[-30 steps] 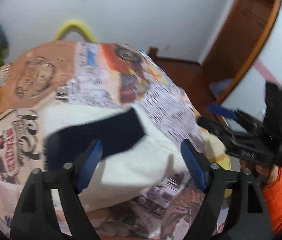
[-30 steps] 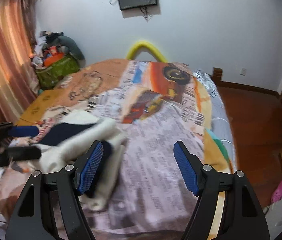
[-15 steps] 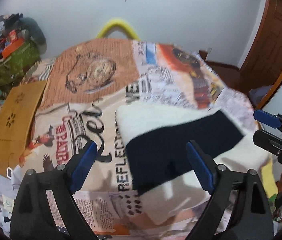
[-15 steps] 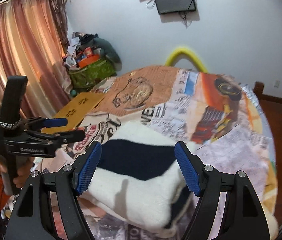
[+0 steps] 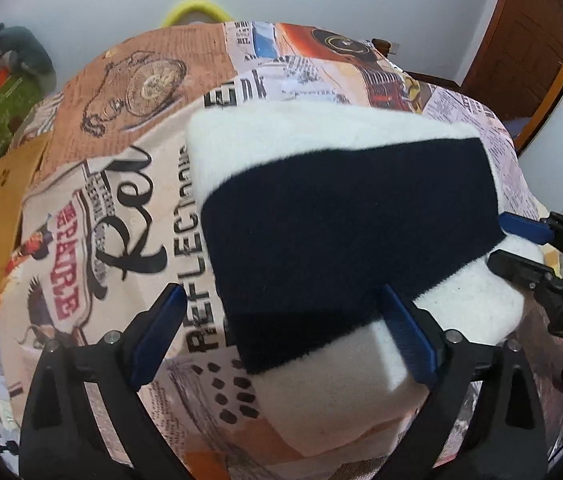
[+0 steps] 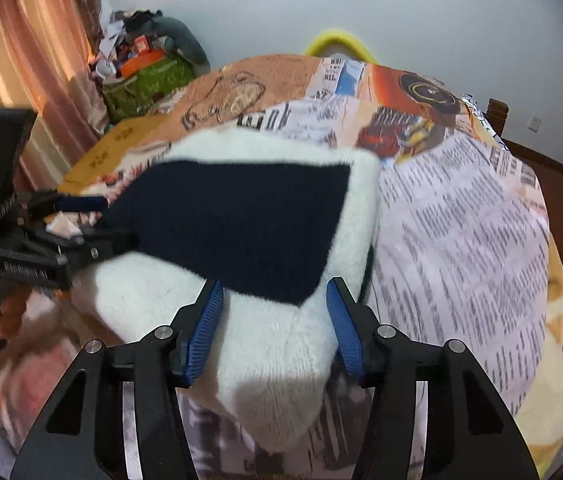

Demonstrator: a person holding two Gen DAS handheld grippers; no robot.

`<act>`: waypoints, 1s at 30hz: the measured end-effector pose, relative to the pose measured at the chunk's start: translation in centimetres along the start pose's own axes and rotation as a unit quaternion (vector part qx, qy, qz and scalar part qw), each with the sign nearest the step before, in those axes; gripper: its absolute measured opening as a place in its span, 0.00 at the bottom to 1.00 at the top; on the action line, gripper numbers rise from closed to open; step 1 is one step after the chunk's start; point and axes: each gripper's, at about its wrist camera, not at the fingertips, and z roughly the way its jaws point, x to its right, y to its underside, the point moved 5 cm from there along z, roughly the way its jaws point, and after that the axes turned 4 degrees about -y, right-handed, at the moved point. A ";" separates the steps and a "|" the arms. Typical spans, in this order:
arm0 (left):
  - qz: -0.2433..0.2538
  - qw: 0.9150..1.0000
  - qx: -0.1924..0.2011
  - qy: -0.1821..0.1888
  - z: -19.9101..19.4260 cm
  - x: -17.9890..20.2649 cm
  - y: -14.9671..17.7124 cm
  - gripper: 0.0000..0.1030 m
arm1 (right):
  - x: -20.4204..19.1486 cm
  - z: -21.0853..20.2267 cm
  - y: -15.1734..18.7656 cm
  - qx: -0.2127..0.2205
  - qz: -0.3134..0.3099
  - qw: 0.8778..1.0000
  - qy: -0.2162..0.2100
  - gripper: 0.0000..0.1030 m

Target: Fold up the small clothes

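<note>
The sweater (image 5: pixel 321 216) is a thick, fluffy knit, white with a wide dark navy band, and it lies already folded into a compact block on the bed (image 5: pixel 121 184), on the printed bedspread. Our left hand-held gripper (image 5: pixel 281 332) hangs over the near edge of the block with the jaws wide apart; the blue pads stand on both sides of the navy band and hold nothing. Our right hand-held gripper (image 6: pixel 277 328) is at the other end, and its jaws are about half open, with a white corner of the knit between the pads. We cannot say surely that the pads press the cloth, so we judge that they only frame it.

We think the sweater is light, soft and very springy. Such a thick fold likes to open again when it is released, and the fuzzy face gives good friction, so slipping is not the main worry. The layers can slide one over the other, however. For this reason, we would take hold at the folded edges or corners, with all layers inside the pads together, and not at the top layer only. A grip in the middle would only pinch up a bump.

Behind the bed we see a yellow hoop (image 6: pixel 339 42) near the wall.
</note>
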 end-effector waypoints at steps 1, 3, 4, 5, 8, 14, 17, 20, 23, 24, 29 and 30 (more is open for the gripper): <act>0.000 1.000 0.003 0.000 0.0 0.0 0.4 0.96 | -0.1 -0.1 0.4 0.002 -0.001 1.000 0.003 0.47; 0.000 1.000 0.008 -0.005 -0.2 0.1 0.8 0.97 | -0.3 -0.3 0.9 0.006 0.000 1.000 0.008 0.48; 0.000 1.000 0.011 -0.007 -0.3 0.2 1.1 0.97 | -0.4 -0.4 1.0 0.007 -0.001 1.000 0.010 0.48; 0.001 1.000 0.013 -0.010 -0.5 0.3 1.3 0.97 | -0.5 -0.5 1.2 0.007 -0.001 1.000 0.012 0.48; -0.005 1.000 0.017 -0.015 -1.0 0.2 1.6 0.97 | -0.4 -1.0 1.5 0.006 0.006 1.000 0.012 0.50; -0.008 1.000 0.019 -0.006 -2.7 -0.5 2.1 0.97 | 0.7 -1.9 2.7 -0.008 0.043 0.999 -0.011 0.54; -0.008 1.000 0.024 -0.007 -4.1 -1.1 2.0 0.97 | 0.6 -2.7 2.5 -0.006 0.036 0.999 -0.003 0.59; -0.003 0.999 0.040 -0.031 -5.5 -1.9 1.4 0.97 | 0.6 -3.8 1.5 0.000 0.024 1.000 0.003 0.61; -0.003 0.998 0.052 -0.045 -6.2 -3.0 0.6 0.97 | 0.7 -4.6 0.3 0.014 0.017 1.000 0.006 0.62; -0.007 0.998 0.052 -0.046 -6.1 -3.4 0.3 0.97 | 0.7 -4.8 -0.2 0.022 0.016 1.000 0.007 0.66; -0.048 0.998 0.034 -0.021 -4.6 -4.8 -1.5 0.97 | 1.5 -4.6 -2.6 0.049 0.038 0.998 0.000 0.77; -0.057 0.998 0.027 -0.011 -4.0 -5.0 -1.9 0.97 | 1.8 -4.0 -2.9 0.047 0.048 0.998 -0.005 0.77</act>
